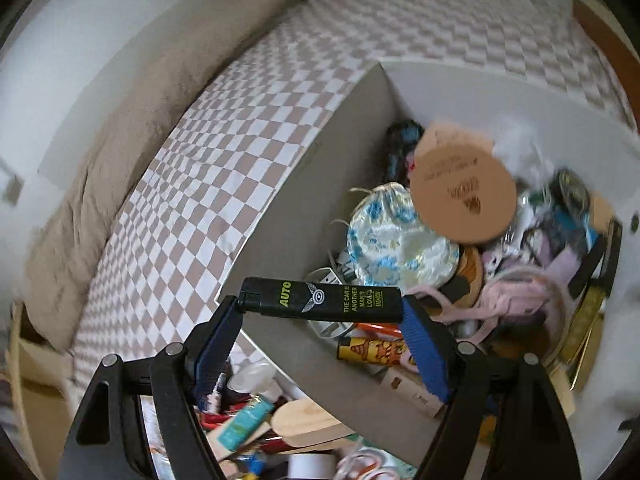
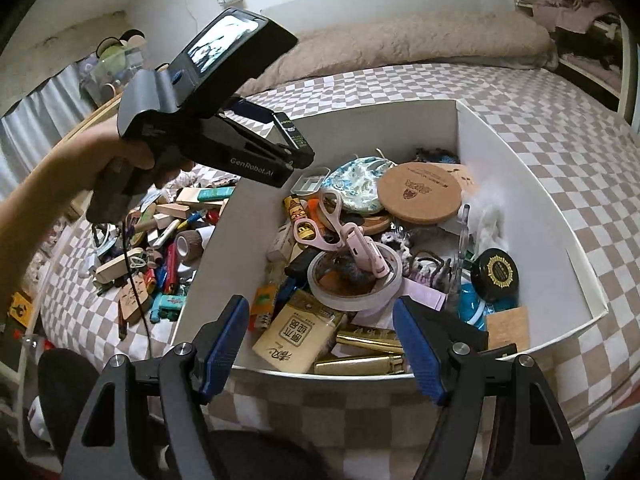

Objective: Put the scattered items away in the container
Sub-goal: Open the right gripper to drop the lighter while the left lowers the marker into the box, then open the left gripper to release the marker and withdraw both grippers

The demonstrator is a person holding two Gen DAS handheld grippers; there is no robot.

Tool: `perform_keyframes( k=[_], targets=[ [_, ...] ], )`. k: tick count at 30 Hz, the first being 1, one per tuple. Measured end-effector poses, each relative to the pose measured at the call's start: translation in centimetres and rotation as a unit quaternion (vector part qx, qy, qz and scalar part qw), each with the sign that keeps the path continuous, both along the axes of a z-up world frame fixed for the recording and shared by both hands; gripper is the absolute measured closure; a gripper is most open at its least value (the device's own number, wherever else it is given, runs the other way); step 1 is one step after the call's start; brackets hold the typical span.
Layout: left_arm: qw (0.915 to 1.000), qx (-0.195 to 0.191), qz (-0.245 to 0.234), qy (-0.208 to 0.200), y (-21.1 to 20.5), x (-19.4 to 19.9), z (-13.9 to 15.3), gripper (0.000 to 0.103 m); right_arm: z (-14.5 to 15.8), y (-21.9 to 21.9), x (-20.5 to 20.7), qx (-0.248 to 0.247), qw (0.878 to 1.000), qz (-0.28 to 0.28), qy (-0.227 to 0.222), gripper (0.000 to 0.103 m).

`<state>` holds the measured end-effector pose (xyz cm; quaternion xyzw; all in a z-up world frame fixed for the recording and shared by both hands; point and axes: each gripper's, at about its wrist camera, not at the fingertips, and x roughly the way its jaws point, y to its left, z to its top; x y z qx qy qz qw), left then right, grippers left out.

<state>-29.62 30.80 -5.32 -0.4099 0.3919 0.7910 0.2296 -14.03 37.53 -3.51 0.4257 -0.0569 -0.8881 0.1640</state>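
White fluff (image 1: pixel 516 148) smeared by blur, perhaps cotton, gold box (image 2: pixel 360 364) half hidden by box wall (image 2: pixel 320 372)

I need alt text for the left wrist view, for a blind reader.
The left tongs grip a black lighter end to end above the white box, which is full of small items and sits on a checkered bedspread.

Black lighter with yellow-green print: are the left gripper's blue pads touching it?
Touching. The left wrist view shows the black lighter spanning the left gripper, each end pressed against a blue pad, above the white box.
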Motion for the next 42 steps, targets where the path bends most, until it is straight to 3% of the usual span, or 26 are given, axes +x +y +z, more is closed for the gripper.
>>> perform_keyframes(
  k=[5,11,12,13,26,42],
  targets=[
    [0.9979,-0.057,-0.029,-0.012,0.6,0.2,-1.4,0.023,0.0,0.1,-0.3,-0.003,1.000,0.004,0.001,0.029],
    [0.9950,-0.088,-0.047,-0.011,0.8,0.0,-2.4,0.023,-0.1,0.2,-0.4,-0.005,1.000,0.007,0.004,0.028],
    [0.9949,-0.085,-0.053,-0.008,0.8,0.1,-2.4,0.016,-0.1,0.2,-0.4,-0.006,1.000,0.006,0.004,0.028],
    [0.9949,-0.081,-0.060,-0.004,0.7,0.1,-2.4,0.000,-0.1,0.2,-0.4,-0.007,1.000,0.006,0.004,0.028],
    [0.9990,-0.020,-0.039,-0.005,-0.1,2.7,-0.8,0.000,0.3,0.0,-0.1,0.003,1.000,-0.004,0.003,0.028],
    [0.9979,0.062,-0.010,-0.018,-2.8,7.4,2.5,0.000,2.3,-0.5,1.3,0.037,0.999,-0.027,0.017,0.028]
  ],
)
